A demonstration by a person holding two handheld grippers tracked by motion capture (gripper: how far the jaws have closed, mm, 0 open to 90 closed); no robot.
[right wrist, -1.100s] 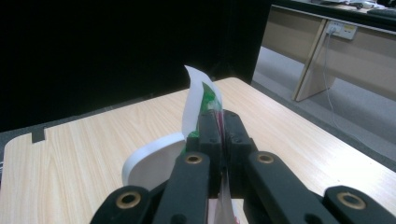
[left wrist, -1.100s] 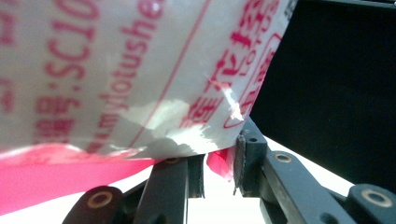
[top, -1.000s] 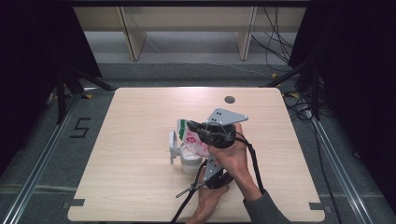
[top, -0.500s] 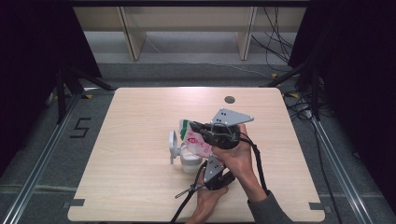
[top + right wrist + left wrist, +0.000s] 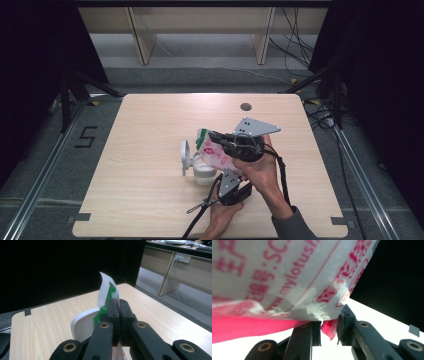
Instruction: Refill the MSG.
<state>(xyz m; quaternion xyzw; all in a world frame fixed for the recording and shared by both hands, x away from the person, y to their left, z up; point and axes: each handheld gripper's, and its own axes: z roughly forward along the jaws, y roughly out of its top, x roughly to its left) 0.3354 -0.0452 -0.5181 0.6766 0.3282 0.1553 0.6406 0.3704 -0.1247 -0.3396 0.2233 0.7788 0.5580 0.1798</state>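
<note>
1. The snack pouch [image 5: 216, 152], white with pink print and a green top end, is held above the middle of the surface [image 5: 150, 130], tilted over a white cup [image 5: 200, 170] with a round lid [image 5: 185, 156] standing open at its left.
2. Right hand-held gripper [image 5: 216, 136]: jaws fully closed on the pouch's far top edge; in the right gripper view the green and white corner [image 5: 106, 293] sticks up past the pinched tips.
3. Left hand-held gripper [image 5: 227, 182]: jaws partly closed, gripping a small pink tab of film [image 5: 329, 329] at the pouch's near lower end. The bite looks shallow.
4. Risk: the pink tab slips out of the left jaws if the two hands pull apart; the pouch would then swing from the right grip alone.
5. Risk: uneven tension tears the film past the seam, spilling contents onto the surface rather than into the cup.
6. Risk: the pouch mouth sits off the cup's centre; whether it is already open I cannot tell.
7. Risk: a dip of the hands could knock the light cup over.
</note>
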